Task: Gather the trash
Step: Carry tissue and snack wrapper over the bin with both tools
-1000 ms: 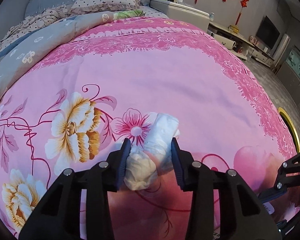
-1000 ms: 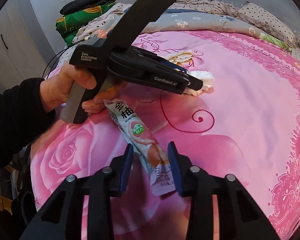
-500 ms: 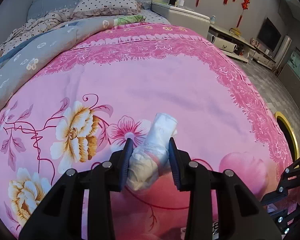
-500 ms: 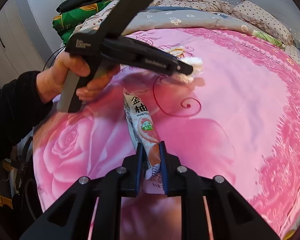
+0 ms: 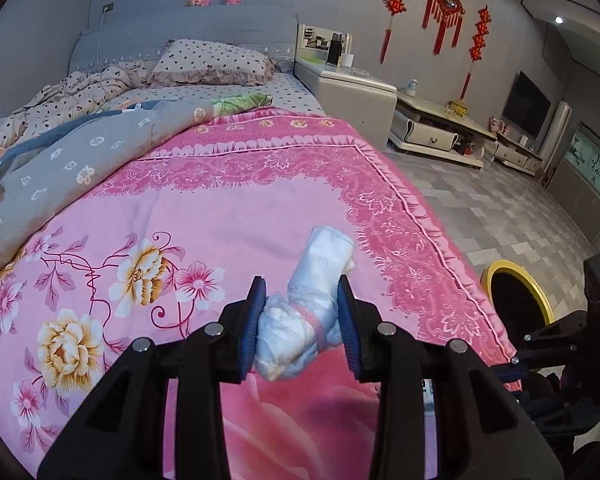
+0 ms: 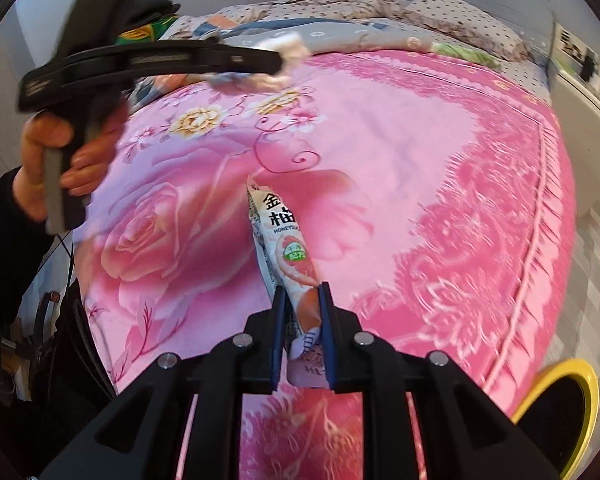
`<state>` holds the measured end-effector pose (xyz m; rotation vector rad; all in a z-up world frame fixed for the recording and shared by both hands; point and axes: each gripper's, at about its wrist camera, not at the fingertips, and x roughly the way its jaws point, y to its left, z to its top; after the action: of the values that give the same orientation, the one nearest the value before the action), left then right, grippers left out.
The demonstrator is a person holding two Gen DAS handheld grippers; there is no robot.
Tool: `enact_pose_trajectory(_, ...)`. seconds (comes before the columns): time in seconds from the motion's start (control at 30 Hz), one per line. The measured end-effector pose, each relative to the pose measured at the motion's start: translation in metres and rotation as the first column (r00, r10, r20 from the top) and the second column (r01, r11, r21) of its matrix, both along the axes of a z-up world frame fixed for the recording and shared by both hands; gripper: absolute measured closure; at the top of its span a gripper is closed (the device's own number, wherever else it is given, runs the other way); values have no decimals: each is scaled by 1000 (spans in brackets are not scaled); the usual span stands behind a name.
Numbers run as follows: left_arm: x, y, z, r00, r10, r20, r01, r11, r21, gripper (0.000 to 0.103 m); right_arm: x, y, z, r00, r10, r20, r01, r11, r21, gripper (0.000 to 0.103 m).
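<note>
The wad (image 5: 308, 312) was a crumpled white roll of tissue or plastic with a faint pink band across it, thick at the near end and tapering to a folded tip. The wrapper (image 6: 286, 256) was a long, narrow snack packet, white at the top with dark Chinese characters, a green round label in the middle and an orange-pink fruit picture lower down.

There was one wad and one wrapper, two grippers, and one yellow-rimmed bin (image 5: 518, 300) on the floor just beside the bed's edge.

The left gripper (image 5: 302, 320) was partly closed, its blue pads pressing the wad on both sides and holding it above the pink flowered cover (image 5: 228, 216). In the right wrist view it showed blurred, held by a hand (image 6: 60, 168) in a dark sleeve.

The right gripper (image 6: 302, 332) had just been closing and stood nearly shut, its pads pinching the wrapper's lower end; the rest of the packet stuck out forward over the cover, near the bed's corner.
</note>
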<state>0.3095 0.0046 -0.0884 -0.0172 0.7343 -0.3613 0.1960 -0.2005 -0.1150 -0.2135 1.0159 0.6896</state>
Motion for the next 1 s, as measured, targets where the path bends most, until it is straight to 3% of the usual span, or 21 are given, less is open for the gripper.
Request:
enact_pose_trajectory(0.23, -65, -33, 38, 998, 7, 64, -7, 1000, -6, 70, -19, -49, 19, 988, -153, 13, 152, 987, 49, 88)
enact_pose_trajectory(0.5, -120, -79, 79, 991, -18, 133, 22, 999, -27, 69, -44, -105, 49, 945, -318, 72, 306, 941, 146, 88)
enact_pose_trajectory(0.7, -148, -117, 107, 979, -70, 193, 77, 997, -27, 69, -52, -147, 70, 882, -448, 148, 411, 884, 224, 88)
enact_pose_trajectory(0.83, -159, -142, 117, 974, -108, 197, 116, 993, -30, 69, -55, -174, 76, 842, -521, 142, 468, 835, 290, 88)
enact_pose_trajectory(1.0, -167, -172, 124, 968, -148, 202, 156, 987, -23, 69, -63, -209, 79, 766, -625, 150, 550, 758, 350, 88)
